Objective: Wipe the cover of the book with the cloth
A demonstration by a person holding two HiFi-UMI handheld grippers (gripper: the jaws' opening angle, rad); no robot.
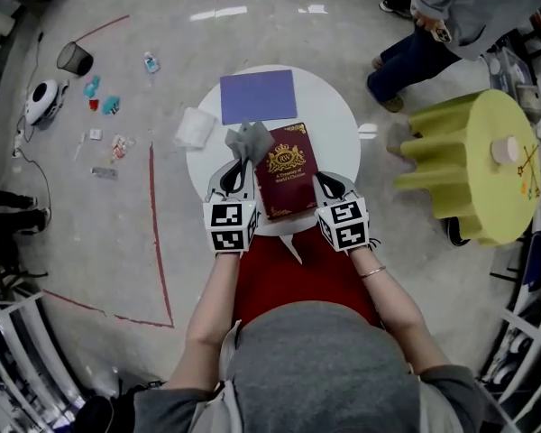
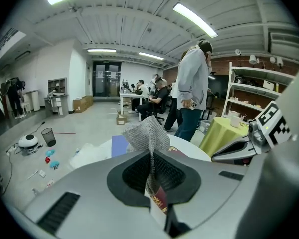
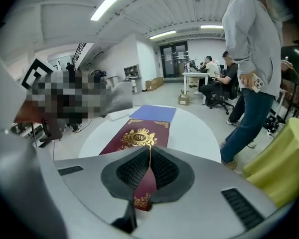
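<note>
A dark red book (image 1: 284,174) with a gold crest lies flat on the round white table (image 1: 343,115). My left gripper (image 1: 242,161) is shut on a grey mesh cloth (image 1: 250,139), which bunches up above the jaws at the book's left edge. In the left gripper view the cloth (image 2: 147,132) stands up from my left gripper (image 2: 151,156), with the book (image 2: 159,201) below. My right gripper (image 1: 324,184) is shut at the book's right edge. In the right gripper view the book (image 3: 134,138) shows ahead of and under my right gripper (image 3: 149,152), whose pads meet with nothing between them.
A purple sheet (image 1: 258,96) lies at the table's far side, and a white crumpled bag (image 1: 196,127) sits at its left rim. A yellow-green draped table (image 1: 473,165) stands to the right. A person (image 1: 451,12) stands beyond it. A bin (image 1: 75,59) and litter lie on the floor to the left.
</note>
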